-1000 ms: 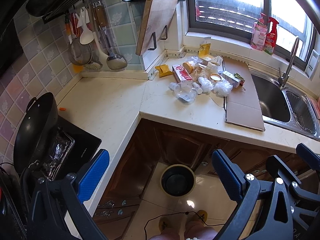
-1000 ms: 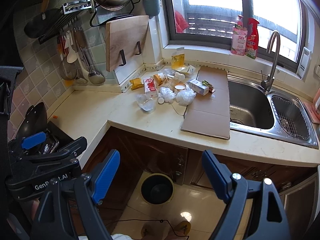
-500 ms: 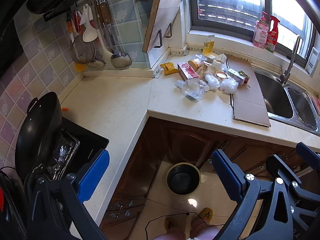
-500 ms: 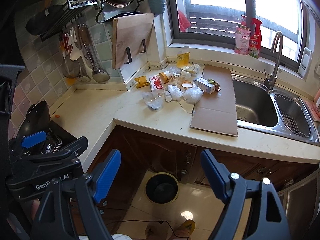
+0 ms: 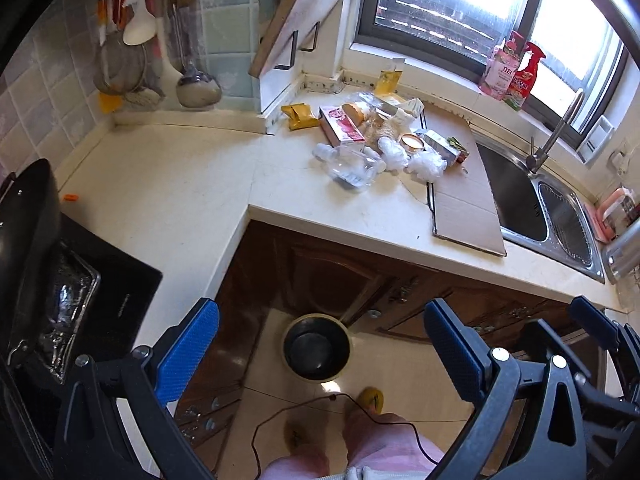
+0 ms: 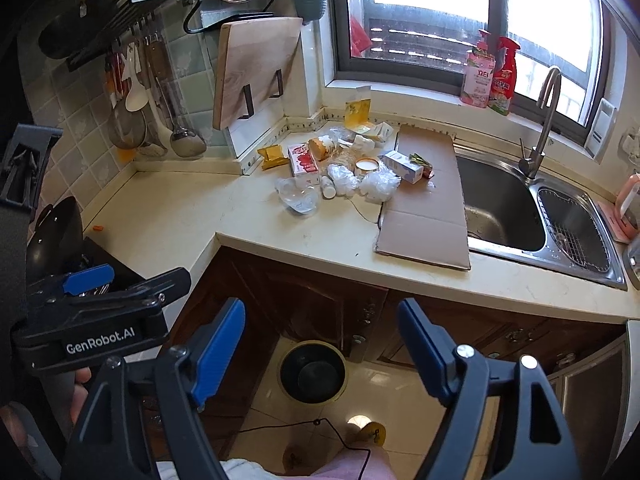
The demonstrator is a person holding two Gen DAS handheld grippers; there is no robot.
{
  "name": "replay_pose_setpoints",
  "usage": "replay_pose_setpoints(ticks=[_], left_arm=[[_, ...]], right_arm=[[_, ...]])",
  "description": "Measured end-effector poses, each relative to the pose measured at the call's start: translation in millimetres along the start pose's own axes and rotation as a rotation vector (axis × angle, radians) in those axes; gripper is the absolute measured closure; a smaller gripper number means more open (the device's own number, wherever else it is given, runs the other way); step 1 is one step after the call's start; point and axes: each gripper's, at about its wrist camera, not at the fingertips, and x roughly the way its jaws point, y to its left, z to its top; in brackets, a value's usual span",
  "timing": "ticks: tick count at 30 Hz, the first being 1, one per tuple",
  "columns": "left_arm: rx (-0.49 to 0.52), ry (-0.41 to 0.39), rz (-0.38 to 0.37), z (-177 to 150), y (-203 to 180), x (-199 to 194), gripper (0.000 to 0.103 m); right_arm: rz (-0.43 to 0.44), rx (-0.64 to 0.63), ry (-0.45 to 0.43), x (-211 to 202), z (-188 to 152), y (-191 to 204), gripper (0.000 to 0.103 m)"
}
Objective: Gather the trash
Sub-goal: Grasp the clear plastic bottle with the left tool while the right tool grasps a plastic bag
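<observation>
Left tool (image 5: 320, 344) moved in toward tabletop (image 5: 192, 200), released, nothing between pads. Right tool (image 6: 320, 340) narrowed a little, also released and empty. Trash pile (image 6: 344, 168) untouched near cardboard (image 6: 424, 208); bin (image 6: 312, 372) below on floor. Approach only, no pick yet.

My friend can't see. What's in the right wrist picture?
Open, empty blue-tipped tongs hang above a round black bin on the floor. Beyond them, a pile of trash and flat cardboard lie on the kitchen counter, beside the sink.
</observation>
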Motion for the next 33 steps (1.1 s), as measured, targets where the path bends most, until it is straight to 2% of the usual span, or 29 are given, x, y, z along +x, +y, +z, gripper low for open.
replay_pose_setpoints(ticks=[3, 7, 15, 19, 23, 26, 33], left_arm=[[-0.021, -0.012, -0.013, 12, -4, 12, 0.002], [-0.074, -0.009, 0.007, 37, -8, 31, 0.002], [-0.139, 0.074, 0.017, 102, -42, 88, 0.001], [-0.224, 0.134, 0.000, 129, -49, 131, 0.001], [-0.311, 0.208, -0.014, 144, -39, 178, 0.001], [-0.386, 0.249, -0.004, 155, -27, 214, 0.001], [-0.537, 0.320, -0.029, 170, -5, 282, 0.001]], right_arm=[[0.006, 0.002, 0.001, 18, 18, -14, 0.024], [0.038, -0.012, 0.026, 53, 49, -38, 0.024], [0.087, -0.026, 0.074, 136, 130, -106, 0.025], [0.130, 0.002, 0.139, 193, 161, -140, 0.025], [0.172, -0.013, 0.229, 252, 175, -152, 0.026], [0.229, -0.025, 0.313, 293, 177, -150, 0.031], [0.284, -0.046, 0.426, 351, 174, -143, 0.031]])
